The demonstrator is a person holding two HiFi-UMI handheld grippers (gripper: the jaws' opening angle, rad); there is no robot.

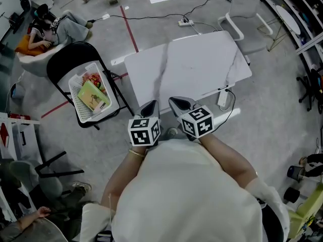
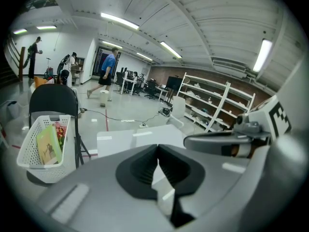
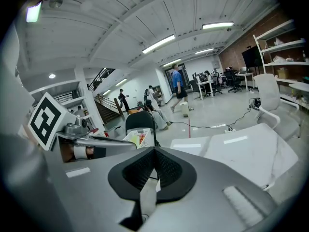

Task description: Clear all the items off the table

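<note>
The white table [image 1: 197, 64] has a bare top. The items sit in a white basket [image 1: 74, 99] on the seat of a black folding chair [image 1: 68, 54], which stands off the table's left edge. In the basket a flat green packet [image 1: 92, 96] lies over something red [image 1: 92, 78].

Both grippers are held side by side at the table's near edge, close to the person's body. The left gripper [image 1: 150, 107] has its jaws pressed together with nothing between them. The right gripper [image 1: 180, 105], just beside it, is likewise pressed together and empty. A pale office chair [image 1: 245, 9] stands beyond the table's far right corner.
</note>
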